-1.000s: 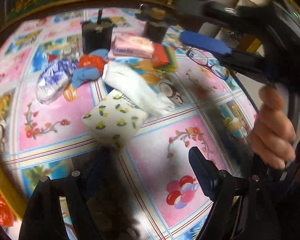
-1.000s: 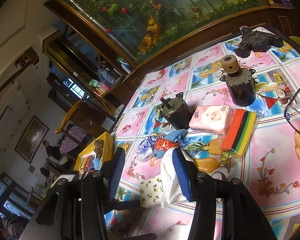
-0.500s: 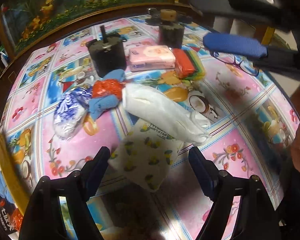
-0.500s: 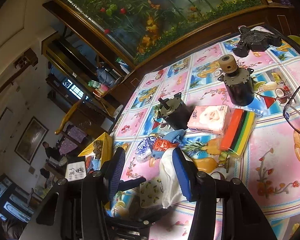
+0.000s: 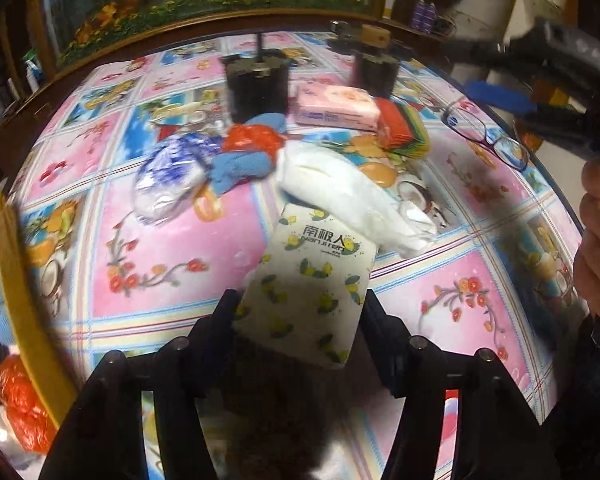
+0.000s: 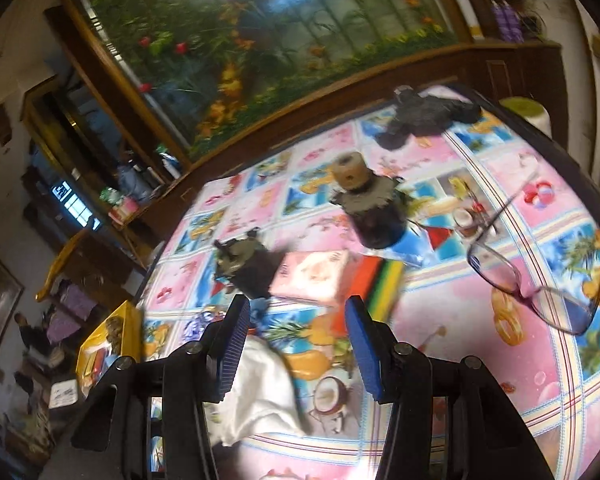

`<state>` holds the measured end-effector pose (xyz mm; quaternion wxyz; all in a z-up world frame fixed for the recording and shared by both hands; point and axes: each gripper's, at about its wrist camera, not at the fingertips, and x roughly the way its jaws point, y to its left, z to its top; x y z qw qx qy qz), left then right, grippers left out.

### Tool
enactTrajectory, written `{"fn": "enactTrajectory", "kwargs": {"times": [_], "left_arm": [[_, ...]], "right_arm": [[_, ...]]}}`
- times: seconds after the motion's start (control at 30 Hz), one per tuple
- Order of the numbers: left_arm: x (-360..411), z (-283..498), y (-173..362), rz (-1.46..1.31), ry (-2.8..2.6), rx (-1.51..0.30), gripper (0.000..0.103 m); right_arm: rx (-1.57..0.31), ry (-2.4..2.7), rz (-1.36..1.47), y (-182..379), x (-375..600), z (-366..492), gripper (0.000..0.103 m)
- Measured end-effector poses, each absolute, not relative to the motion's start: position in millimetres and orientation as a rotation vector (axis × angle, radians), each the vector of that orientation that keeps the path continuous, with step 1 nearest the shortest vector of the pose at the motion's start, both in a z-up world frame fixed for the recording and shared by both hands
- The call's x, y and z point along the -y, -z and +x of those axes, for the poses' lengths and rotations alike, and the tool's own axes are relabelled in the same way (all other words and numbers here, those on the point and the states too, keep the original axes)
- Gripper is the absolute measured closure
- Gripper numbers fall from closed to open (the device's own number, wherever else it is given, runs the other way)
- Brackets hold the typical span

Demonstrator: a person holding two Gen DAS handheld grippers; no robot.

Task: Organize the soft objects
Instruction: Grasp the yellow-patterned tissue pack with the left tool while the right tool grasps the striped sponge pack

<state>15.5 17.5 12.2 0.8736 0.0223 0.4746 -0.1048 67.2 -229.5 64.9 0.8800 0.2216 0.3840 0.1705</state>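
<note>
**Left jaws closing on the lemon-print tissue pack**

Going from the left of my left wrist view: a yellow bin (image 5: 28,292) sits at the left edge with orange and blue soft things already in it, which I judge to be where the soft items go. On the tablecloth (image 5: 172,236), upper left of centre, lie a blue-and-white crinkly bag (image 5: 172,168) and a blue and orange cloth bundle (image 5: 248,152). At centre, a white cloth (image 5: 348,192) lies partly over the far end of the lemon-print tissue pack (image 5: 312,284). Beyond them, toward the top of the frame, are a pink tissue pack (image 5: 336,110) and a striped sponge stack (image 5: 400,130).

The lemon-print pack should be light and squashy, with a slick plastic wrap (easy to squeeze out of a grip). I would take it across its narrow width, near the end facing me, firmly enough to dent it.

My left gripper (image 5: 300,312) has just been closing; its fingers now sit against both long sides of the pack at its near end, about half open, and the pack looks pinched between them.

My right gripper (image 6: 296,344) stands about half open with nothing between its blue pads (image 6: 232,344), above the white cloth and short of the pink pack. Glasses (image 6: 540,280) lie at the right, fragile and best avoided.
</note>
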Motion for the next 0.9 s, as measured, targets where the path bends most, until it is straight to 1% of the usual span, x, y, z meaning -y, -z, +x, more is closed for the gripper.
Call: {"fn": "enactTrajectory", "kwargs": {"times": [0.13, 0.3, 0.5, 0.63, 0.7, 0.77, 0.83, 0.9], "left_arm": [[-34.7, 13.6, -13.8, 0.01, 0.181, -0.953, 0.044], [-45.8, 18.1, -11.5, -0.066, 0.191, -0.944, 0.044], [-50.3, 18.6, -12.0, -0.081, 0.198, -0.933, 0.044], [-51.2, 18.0, -12.0, -0.081, 0.197, -0.93, 0.044], [-50.1, 17.0, -12.5, -0.071, 0.192, -0.924, 0.044], [-49.1, 15.9, -13.6, -0.069, 0.195, -0.919, 0.044], [-49.2, 15.5, -14.4, -0.07, 0.194, -0.914, 0.044], [-49.8, 14.8, -15.9, -0.08, 0.202, -0.908, 0.044]], "right_arm": [[-0.856, -0.305, 0.502, -48.0, 236.7, 82.2, 0.05], [-0.896, -0.251, 0.473, -35.1, 232.5, 99.4, 0.05], [-0.969, -0.191, 0.379, -21.6, 210.4, 118.8, 0.05], [-1.016, -0.137, 0.262, -13.4, 192.8, 128.8, 0.05], [-1.013, -0.118, 0.2, -13.0, 187.8, 128.3, 0.058], [-1.012, -0.119, 0.19, -12.0, 188.9, 125.2, 0.064], [-1.006, -0.127, 0.213, -11.8, 194.8, 120.3, 0.067], [-0.99, -0.128, 0.23, -15.3, 199.9, 112.1, 0.067]]}}
